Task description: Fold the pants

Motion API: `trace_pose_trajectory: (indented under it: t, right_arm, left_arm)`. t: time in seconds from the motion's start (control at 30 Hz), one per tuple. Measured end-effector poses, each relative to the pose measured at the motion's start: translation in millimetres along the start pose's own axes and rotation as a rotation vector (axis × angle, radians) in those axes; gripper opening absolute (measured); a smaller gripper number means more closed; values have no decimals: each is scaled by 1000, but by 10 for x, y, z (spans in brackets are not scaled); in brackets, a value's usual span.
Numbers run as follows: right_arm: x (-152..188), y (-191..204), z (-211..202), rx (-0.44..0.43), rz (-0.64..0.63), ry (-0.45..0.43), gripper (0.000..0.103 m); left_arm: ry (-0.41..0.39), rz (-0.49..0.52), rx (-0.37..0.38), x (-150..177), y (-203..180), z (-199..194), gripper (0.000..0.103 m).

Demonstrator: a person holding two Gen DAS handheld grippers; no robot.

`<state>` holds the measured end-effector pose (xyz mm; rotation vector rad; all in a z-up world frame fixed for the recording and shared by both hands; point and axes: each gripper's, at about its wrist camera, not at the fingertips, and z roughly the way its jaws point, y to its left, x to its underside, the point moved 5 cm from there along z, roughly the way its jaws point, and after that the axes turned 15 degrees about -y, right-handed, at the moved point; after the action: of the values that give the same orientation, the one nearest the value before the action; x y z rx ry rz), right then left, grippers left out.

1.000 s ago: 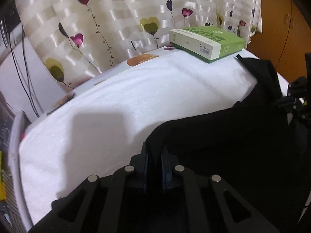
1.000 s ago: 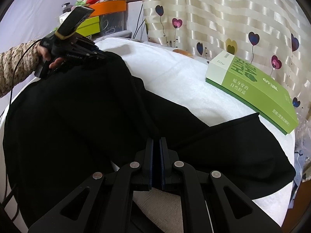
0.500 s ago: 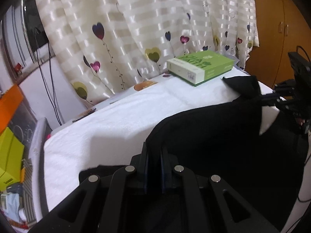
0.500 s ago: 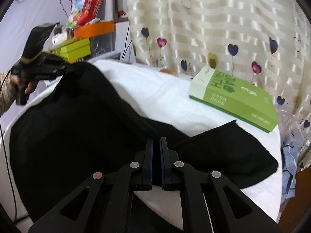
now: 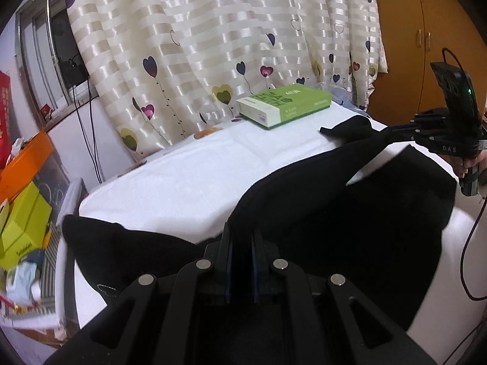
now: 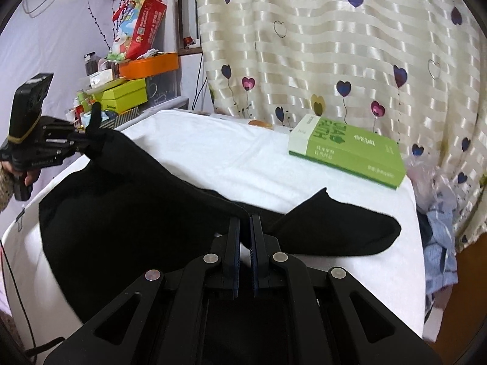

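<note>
A: Between the left claw jaws: black fabric, clamped. Pads pressed together on an edge of the pants. Right claw same story, pinching a fold near the crotch or leg split, can't tell which exactly.

B: Where's the garment overall?

A: Draped over the white-covered bench. Held up as a ridge strung between both claws, the rest sagging down the near side. In the right view one leg end lies flat on the white cover, near the green box but not touching it.

B: What moved in the last second?

A: Both claws rose and pulled back. A second ago the cloth lay low on the bench; now it's lifted, taut along the top edge, and a flap shows at left that was out of frame before. Curtain and box sit further off in both views.

B: Meaning?

A: My read: lift phase of a fold, both grips holding. Next is carrying the held edge across and laying it down aligned. Risk is the free leg dragging or bunching near the box. Fold not yet laid.
</note>
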<state>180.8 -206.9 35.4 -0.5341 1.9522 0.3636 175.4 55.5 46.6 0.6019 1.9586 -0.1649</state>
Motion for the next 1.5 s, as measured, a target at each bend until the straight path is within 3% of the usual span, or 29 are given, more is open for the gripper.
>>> trace_pose_trajectory:
  t: [0.43,0.7,0.93,1.5]
  right_arm:
    - [342,281,-539,-11,29,-9,6]
    - [572,436,-805,-11,52,-7,6]
    - [813,510,-876,4,65,26,6]
    - [977,454,-980,13,105,78,3]
  left_arm:
    - [-10,-79,-14,452,-415,-496,11]
    - [-18,-76,-21,632,-630,-741,11]
    - [5,-100,-31,884,-760,-805,11]
    - [48,-89,-37,1082,-855,-892,11]
